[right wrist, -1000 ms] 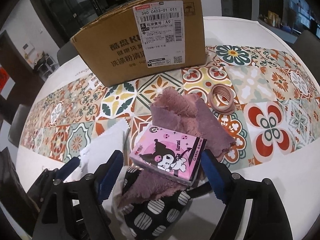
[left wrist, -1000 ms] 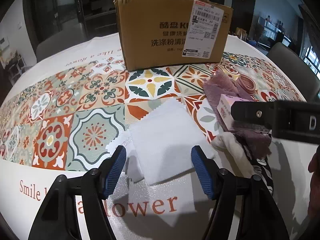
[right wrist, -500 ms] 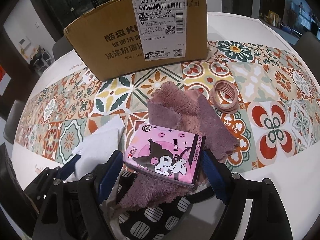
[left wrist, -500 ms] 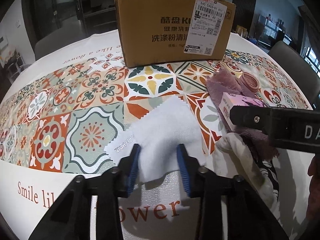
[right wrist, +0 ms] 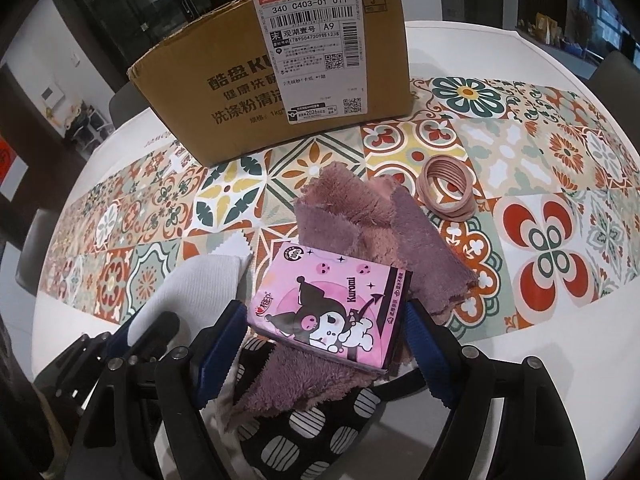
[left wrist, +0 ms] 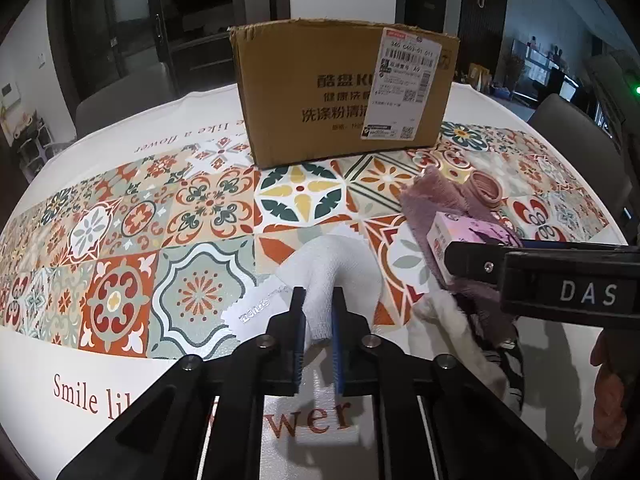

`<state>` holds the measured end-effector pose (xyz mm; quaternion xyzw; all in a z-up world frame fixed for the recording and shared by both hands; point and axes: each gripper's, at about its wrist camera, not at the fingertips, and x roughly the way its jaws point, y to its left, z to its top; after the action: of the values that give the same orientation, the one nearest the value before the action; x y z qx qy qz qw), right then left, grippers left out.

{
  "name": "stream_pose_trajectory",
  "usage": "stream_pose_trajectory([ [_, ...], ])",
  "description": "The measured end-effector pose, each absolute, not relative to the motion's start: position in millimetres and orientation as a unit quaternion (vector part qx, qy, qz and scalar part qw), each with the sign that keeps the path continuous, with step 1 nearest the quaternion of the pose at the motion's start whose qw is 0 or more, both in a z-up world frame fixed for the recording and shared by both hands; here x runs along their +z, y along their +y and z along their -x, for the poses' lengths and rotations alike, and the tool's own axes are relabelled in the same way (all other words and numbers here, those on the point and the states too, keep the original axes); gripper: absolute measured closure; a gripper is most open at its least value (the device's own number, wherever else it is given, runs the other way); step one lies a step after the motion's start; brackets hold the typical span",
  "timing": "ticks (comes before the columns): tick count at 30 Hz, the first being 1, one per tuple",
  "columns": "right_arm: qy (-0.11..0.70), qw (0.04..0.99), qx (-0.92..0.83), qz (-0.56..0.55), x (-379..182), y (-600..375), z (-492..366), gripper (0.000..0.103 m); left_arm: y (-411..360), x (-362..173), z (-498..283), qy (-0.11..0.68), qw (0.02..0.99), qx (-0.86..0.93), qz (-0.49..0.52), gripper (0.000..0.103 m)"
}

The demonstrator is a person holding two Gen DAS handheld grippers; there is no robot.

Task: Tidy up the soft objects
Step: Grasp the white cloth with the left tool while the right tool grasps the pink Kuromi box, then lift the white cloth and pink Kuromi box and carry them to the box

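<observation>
My left gripper (left wrist: 318, 316) is shut on a white cloth (left wrist: 332, 268), which bunches up between the pads and lifts off the table. The cloth also shows in the right wrist view (right wrist: 188, 292). My right gripper (right wrist: 324, 344) is open, its fingers on either side of a pink Kuromi tissue pack (right wrist: 332, 304) without squeezing it. The pack lies on a purple fluffy towel (right wrist: 372, 220) that rests on a black-and-white patterned cloth (right wrist: 320, 428). In the left wrist view the pack (left wrist: 460, 232) and towel (left wrist: 432, 196) sit at the right.
An open cardboard box (left wrist: 344, 92) stands behind on the patterned tablecloth (left wrist: 120, 240); it also shows in the right wrist view (right wrist: 280, 80). A stack of pink rings (right wrist: 448, 188) lies to the right of the towel. Dark chairs surround the round table.
My left gripper closed on the white cloth and pinched it up into a fold. My right gripper stayed open around the tissue pack, moving slightly closer.
</observation>
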<state>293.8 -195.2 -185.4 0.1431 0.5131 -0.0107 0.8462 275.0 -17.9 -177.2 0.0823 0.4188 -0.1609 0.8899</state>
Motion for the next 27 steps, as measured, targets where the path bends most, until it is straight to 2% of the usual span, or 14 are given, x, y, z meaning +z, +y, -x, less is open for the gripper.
stream_pose_trajectory([
  [13, 0.497, 0.856, -0.003, -0.145, -169, -199, -287, 0.024, -19, -145, -266, 0.383, 0.907, -0.160, -0.077, 0.094],
  [27, 0.452, 0.881, 0.009, -0.140, -127, -198, -277, 0.024, -15, -104, -256, 0.343, 0.926, -0.145, -0.068, 0.094],
])
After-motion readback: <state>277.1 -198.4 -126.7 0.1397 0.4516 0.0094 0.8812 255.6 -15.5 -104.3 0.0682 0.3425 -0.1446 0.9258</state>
